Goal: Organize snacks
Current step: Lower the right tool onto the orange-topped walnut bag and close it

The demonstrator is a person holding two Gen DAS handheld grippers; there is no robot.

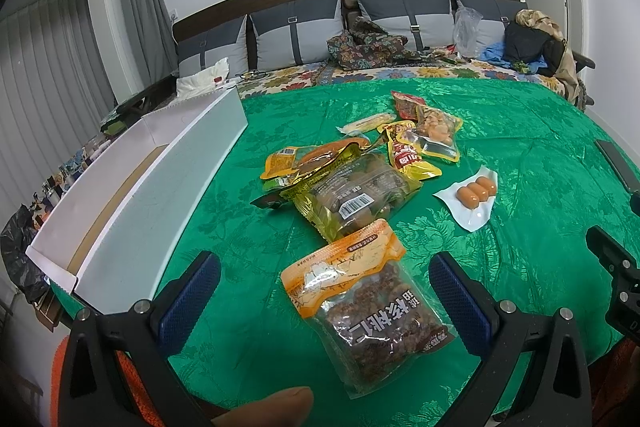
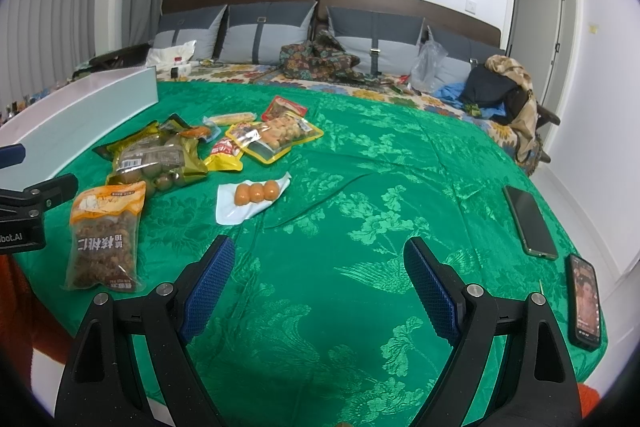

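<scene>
Left wrist view: the left gripper [image 1: 324, 291] hovers with fingers spread wide, the walnut bag [image 1: 360, 307] lying between them on the green cloth [image 1: 500, 147]; a white box [image 1: 168, 179] stands left.

Right wrist view: the right gripper [image 2: 320, 291] is spread wide over bare cloth, the sausage pack [image 2: 252, 197] farther left, two phones [image 2: 530, 221] right.

The walnut bag [image 1: 360, 311], clear with an orange top and brown kernels inside, lies flat between the left gripper's spread fingers [image 1: 460, 299], its orange end pointing away from them. Just beyond its far end sits a gold-edged bag of brown balls [image 1: 352, 199], barcode up, overlapped by a yellow pouch [image 1: 296, 163]. Farther out lie a yellow-red packet [image 1: 408, 151], a clear pouch of pale chunks [image 1: 438, 131], a red packet [image 1: 406, 103] and a pale stick [image 1: 370, 123]. Right of the fingers, apart, rests a white sealed pack of three orange balls [image 1: 472, 195]. The white box [image 1: 176, 187] stands open to the left of the fingers.
</scene>
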